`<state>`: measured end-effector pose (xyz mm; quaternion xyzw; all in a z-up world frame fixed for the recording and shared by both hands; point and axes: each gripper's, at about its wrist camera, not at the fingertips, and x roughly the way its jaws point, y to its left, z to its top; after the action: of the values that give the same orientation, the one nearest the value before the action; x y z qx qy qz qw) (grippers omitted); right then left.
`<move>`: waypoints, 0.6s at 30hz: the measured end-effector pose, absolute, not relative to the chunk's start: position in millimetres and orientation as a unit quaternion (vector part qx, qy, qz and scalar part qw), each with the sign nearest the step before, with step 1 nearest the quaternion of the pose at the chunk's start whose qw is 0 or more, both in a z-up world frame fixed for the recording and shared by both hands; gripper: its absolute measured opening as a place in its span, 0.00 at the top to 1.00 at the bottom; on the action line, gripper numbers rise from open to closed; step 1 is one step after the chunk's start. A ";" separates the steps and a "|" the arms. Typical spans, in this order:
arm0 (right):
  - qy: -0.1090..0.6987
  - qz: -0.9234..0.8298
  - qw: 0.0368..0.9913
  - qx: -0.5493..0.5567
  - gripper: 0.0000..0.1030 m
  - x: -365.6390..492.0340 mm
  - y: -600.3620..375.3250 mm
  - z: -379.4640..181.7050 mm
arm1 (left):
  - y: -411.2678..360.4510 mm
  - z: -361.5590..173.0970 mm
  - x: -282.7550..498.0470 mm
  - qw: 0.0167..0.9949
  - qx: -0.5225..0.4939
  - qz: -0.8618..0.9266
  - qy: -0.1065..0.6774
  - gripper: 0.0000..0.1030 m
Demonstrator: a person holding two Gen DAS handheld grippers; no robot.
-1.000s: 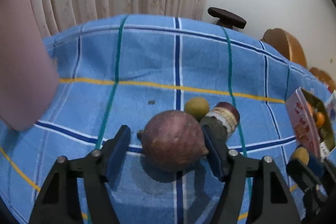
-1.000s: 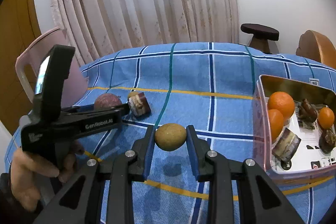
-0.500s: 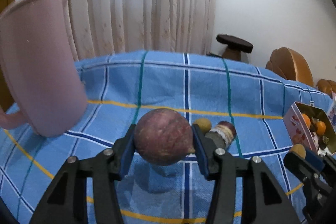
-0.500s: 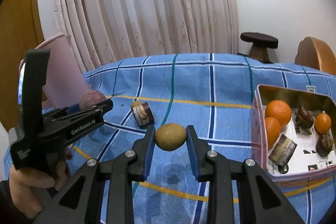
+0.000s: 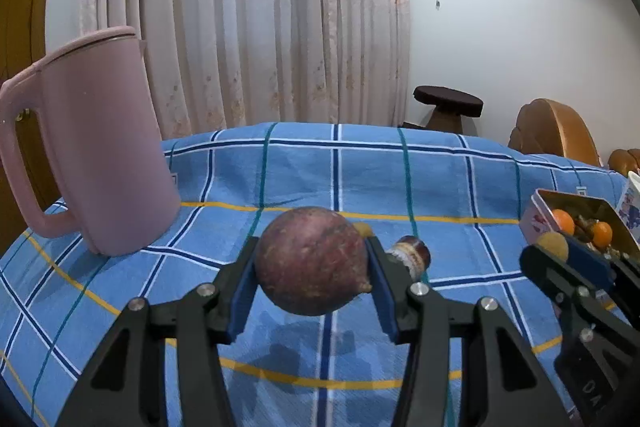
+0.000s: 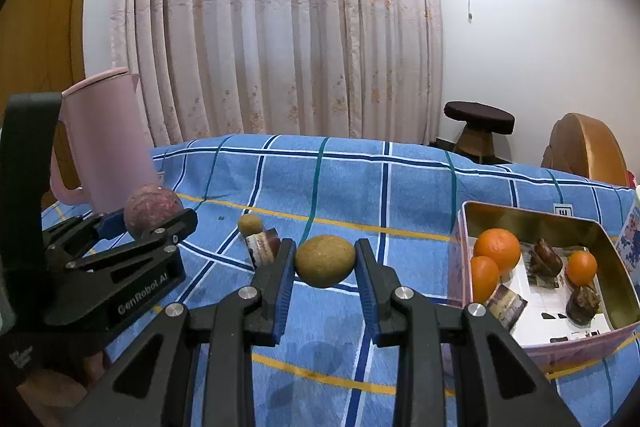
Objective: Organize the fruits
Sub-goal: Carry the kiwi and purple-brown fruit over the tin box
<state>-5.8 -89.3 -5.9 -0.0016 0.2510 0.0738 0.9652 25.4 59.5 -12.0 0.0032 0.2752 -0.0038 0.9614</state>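
Note:
My left gripper (image 5: 312, 273) is shut on a round purple-brown fruit (image 5: 311, 261) and holds it above the blue checked cloth; the same fruit (image 6: 152, 210) shows at the left of the right wrist view. My right gripper (image 6: 325, 261) is shut on a tan oval fruit (image 6: 325, 261), also lifted; it shows at the right of the left wrist view (image 5: 553, 246). A pink tin box (image 6: 536, 223) at the right holds oranges (image 6: 497, 249) and dark wrapped items. A small yellow fruit (image 6: 250, 223) and a brown wrapped item (image 6: 263, 245) lie on the cloth.
A tall pink jug (image 5: 92, 147) stands at the left on the blue checked cloth (image 5: 340, 179). Curtains hang behind the table. A dark stool (image 6: 479, 115) and a wooden chair (image 6: 584, 147) stand beyond the far edge.
My left gripper closed on the purple-brown fruit and lifted it off the cloth. Both grippers rose and tilted up. The tan fruit stays held in the right gripper.

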 end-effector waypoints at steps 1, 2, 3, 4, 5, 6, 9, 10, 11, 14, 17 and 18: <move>0.252 0.075 0.965 -0.002 0.69 -7.0 -90.1 -6.2 | 57.1 -12.2 23.5 0.961 0.003 -0.006 0.276 0.49; 0.252 0.076 0.965 -0.002 0.69 -8.3 -90.6 -6.7 | 55.4 -12.1 22.6 0.961 0.004 -0.008 0.276 0.49; 0.253 0.078 0.964 -0.002 0.69 -9.5 -91.5 -6.7 | 54.4 -12.1 21.2 0.961 0.005 -0.009 0.276 0.49; 0.254 0.079 0.964 -0.003 0.69 -9.8 -91.5 -7.2 | 52.6 -11.3 20.3 0.961 0.005 -0.010 0.277 0.49; 0.255 0.080 0.964 -0.003 0.69 -11.1 -92.5 -7.6 | 52.2 -11.5 20.5 0.961 0.004 -0.011 0.277 0.49; 0.255 0.080 0.964 -0.002 0.69 -12.1 -94.1 -7.6 | 51.1 -11.5 19.7 0.960 0.002 -0.014 0.279 0.49; 0.257 0.079 0.963 0.000 0.69 -14.9 -98.8 -7.9 | 48.3 -12.4 15.9 0.959 -0.003 -0.018 0.284 0.49; 0.257 0.079 0.963 0.000 0.69 -16.4 -100.7 -7.8 | 46.6 -12.6 13.9 0.959 -0.004 -0.020 0.284 0.49; 0.256 0.077 0.964 0.000 0.69 -17.3 -101.6 -7.7 | 45.7 -12.6 12.8 0.959 -0.004 -0.020 0.283 0.49; 0.253 0.072 0.965 -0.007 0.69 -20.4 -105.7 -7.5 | 41.6 -12.7 10.4 0.960 -0.003 -0.021 0.281 0.49; 0.248 0.063 0.967 -0.017 0.69 -23.1 -109.7 -7.0 | 37.1 -13.4 9.5 0.959 -0.002 -0.022 0.283 0.49; 0.247 0.060 0.967 -0.020 0.69 -23.5 -110.8 -6.7 | 35.3 -13.4 8.9 0.959 -0.003 -0.023 0.283 0.49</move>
<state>-23.5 -110.8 -6.7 -0.0196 0.2473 0.0605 0.9669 8.9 35.3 -13.4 -0.0031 0.2834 -0.0226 0.9587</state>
